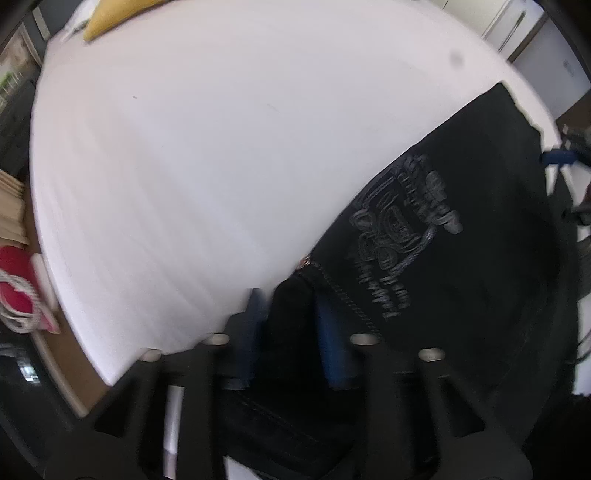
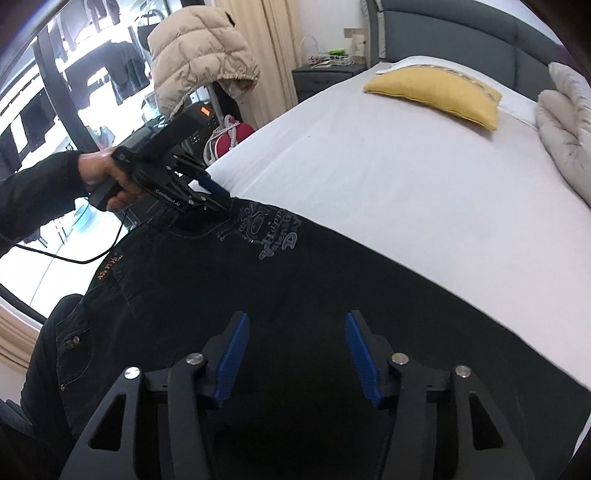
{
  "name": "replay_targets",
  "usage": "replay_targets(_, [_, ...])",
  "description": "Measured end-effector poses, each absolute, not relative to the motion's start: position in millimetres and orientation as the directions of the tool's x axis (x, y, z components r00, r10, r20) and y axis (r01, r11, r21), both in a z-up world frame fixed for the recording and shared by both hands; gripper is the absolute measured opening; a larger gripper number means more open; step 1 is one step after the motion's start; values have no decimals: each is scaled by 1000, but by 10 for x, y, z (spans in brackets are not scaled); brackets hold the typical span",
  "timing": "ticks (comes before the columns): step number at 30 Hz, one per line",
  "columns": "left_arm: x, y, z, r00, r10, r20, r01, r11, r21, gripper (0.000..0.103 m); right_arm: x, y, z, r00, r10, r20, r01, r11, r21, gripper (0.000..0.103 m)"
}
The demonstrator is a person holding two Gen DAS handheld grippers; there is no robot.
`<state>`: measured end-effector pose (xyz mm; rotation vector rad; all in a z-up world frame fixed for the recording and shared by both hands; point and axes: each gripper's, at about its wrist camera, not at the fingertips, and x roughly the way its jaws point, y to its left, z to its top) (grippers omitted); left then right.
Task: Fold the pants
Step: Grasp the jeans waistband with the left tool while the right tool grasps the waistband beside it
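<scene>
Black pants [image 2: 280,295] with a grey printed emblem [image 2: 269,232] lie spread across the near part of a white bed [image 2: 369,177]. My left gripper [image 1: 291,306] is shut on a fold of the pants' waist edge; in the right wrist view it [image 2: 218,195] pinches that edge at the bed's left side. The pants [image 1: 461,229] fill the right of the left wrist view. My right gripper [image 2: 295,354] is open just above the middle of the pants, with nothing between its blue pads [image 2: 232,362].
A yellow pillow [image 2: 436,96] and a pale folded duvet [image 2: 565,125] lie at the head of the bed by a grey headboard [image 2: 461,33]. A beige puffer jacket [image 2: 199,55] hangs left of the bed. A red bag [image 1: 14,284] sits on the floor.
</scene>
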<state>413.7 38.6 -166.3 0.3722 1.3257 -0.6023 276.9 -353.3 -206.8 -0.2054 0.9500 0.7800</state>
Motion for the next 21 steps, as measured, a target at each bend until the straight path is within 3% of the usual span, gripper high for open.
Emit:
replay_targets(1, [4118, 357, -1644, 140, -191, -972, 613, 787, -67, 5, 2824, -3472, -2073, 336, 499, -799, -689, 709, 153, 53])
replay_targets(2, [4082, 337, -1607, 170, -183, -968, 617, 786, -40, 4, 2866, -3426, -2072, 335, 493, -803, -696, 704, 142, 52])
replay_targets(8, [3637, 328, -1218, 406, -191, -894, 617, 778, 114, 4, 3121, -3133, -2032, 326, 462, -825, -750, 658, 72, 50])
replay_targets(12, [3357, 513, -885, 490, -228, -842, 611, 778, 145, 3, 3249, -3013, -1997, 338, 433, -835, -771, 636, 18, 50])
replay_targets(18, [2895, 589, -820, 526, -259, -810, 616, 773, 152, 3, 3391, -2801, -2033, 314, 405, -859, -810, 586, -19, 50])
replay_targets(20, [2810, 524, -848, 527, -263, -808, 613, 776, 148, 3, 3409, -2701, -2080, 298, 380, -876, -827, 561, -38, 43])
replay_targets(21, [2718, 485, -808, 529, -265, -807, 613, 776, 147, 3, 3423, -2654, -2113, 289, 358, -888, -833, 551, -49, 33])
